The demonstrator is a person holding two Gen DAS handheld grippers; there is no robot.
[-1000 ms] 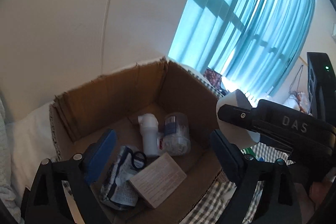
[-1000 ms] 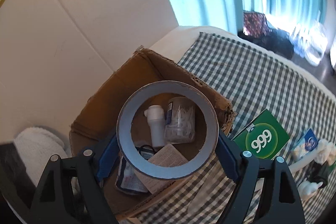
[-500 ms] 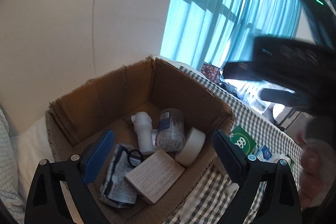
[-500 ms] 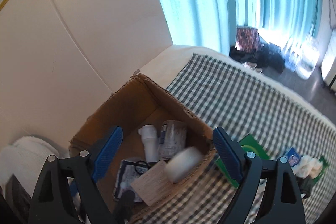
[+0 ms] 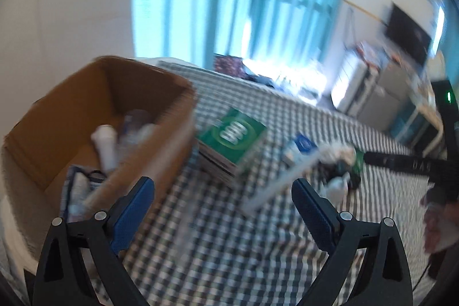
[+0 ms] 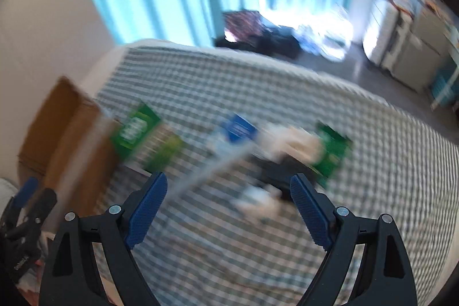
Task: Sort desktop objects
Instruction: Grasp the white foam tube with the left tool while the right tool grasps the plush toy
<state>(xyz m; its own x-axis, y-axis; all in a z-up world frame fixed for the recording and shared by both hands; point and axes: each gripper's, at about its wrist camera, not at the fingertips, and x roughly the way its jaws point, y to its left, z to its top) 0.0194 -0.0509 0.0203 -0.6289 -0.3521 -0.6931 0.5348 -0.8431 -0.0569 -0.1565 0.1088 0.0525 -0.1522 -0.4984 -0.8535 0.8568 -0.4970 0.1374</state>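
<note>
Both views are motion-blurred. A brown cardboard box [image 5: 160, 116] stands at the left with a white bottle [image 5: 104, 144] and other items inside; it also shows in the right wrist view [image 6: 66, 139]. On the checked cloth lie a green "999" box [image 5: 238, 134] [image 6: 134, 128], a blue-and-white packet [image 5: 298, 151] [image 6: 238, 131], a long white strip [image 5: 281, 179] and a blurred heap of white, black and green items [image 6: 304, 151]. My left gripper [image 5: 222, 208] is open and empty above the cloth, right of the box. My right gripper [image 6: 229, 205] is open and empty above the heap.
The checked cloth [image 6: 387, 179] covers a bed-like surface whose far edge drops to the floor. Turquoise curtains [image 5: 243, 5] hang behind. The right gripper's black body [image 5: 407, 165] shows at the right in the left wrist view. White bedding [image 6: 5, 185] lies left of the box.
The right gripper opened and the tape roll dropped into the cardboard box. Both grippers then swung right, away from the box toward the items on the cloth.
</note>
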